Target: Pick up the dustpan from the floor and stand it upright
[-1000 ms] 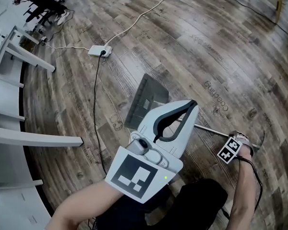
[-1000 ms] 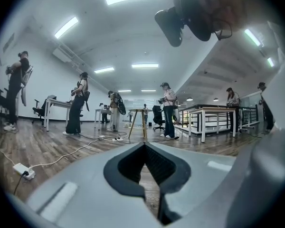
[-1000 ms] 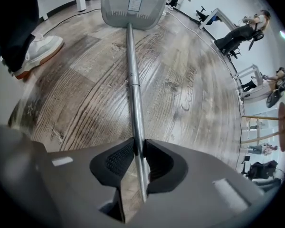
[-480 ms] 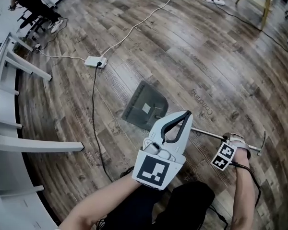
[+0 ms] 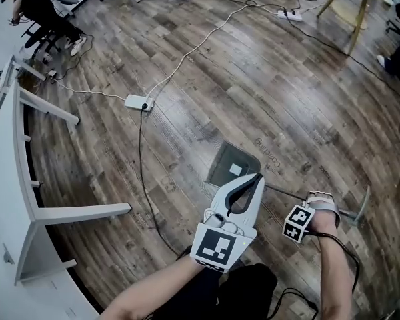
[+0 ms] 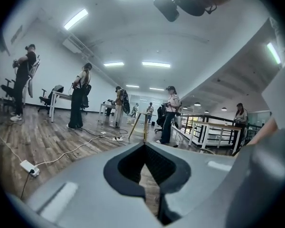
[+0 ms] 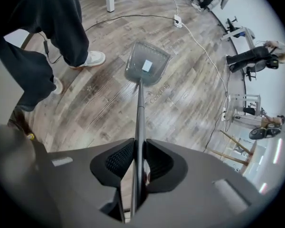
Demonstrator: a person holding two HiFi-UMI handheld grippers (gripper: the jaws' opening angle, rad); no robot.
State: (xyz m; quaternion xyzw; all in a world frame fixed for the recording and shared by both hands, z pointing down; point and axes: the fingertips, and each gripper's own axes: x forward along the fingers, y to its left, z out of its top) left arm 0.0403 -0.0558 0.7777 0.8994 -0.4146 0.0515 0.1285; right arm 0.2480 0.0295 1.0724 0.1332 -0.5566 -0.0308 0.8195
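The grey dustpan [image 5: 233, 168] with a white label rests its pan on the wood floor. Its thin metal handle [image 5: 343, 212] runs off to the right. My right gripper [image 5: 308, 216] is shut on that handle partway along. In the right gripper view the handle [image 7: 139, 113] passes between the shut jaws of the right gripper [image 7: 138, 145] down to the pan [image 7: 146, 68]. My left gripper [image 5: 252, 181] hovers just left of the handle, over the pan's near edge, shut on nothing. In the left gripper view the left gripper [image 6: 145, 148] points out across the room.
A white power strip [image 5: 139, 102] with white and black cables [image 5: 144, 172] lies on the floor to the left of the dustpan. White table legs [image 5: 73, 212] stand at the left. A person's legs and shoes [image 7: 91, 59] are near the pan. Several people [image 6: 80, 95] stand farther off.
The head view has risen and shows more floor. The right gripper has held on to the handle, and the pan now sits farther right and looks smaller. The left gripper stays shut.
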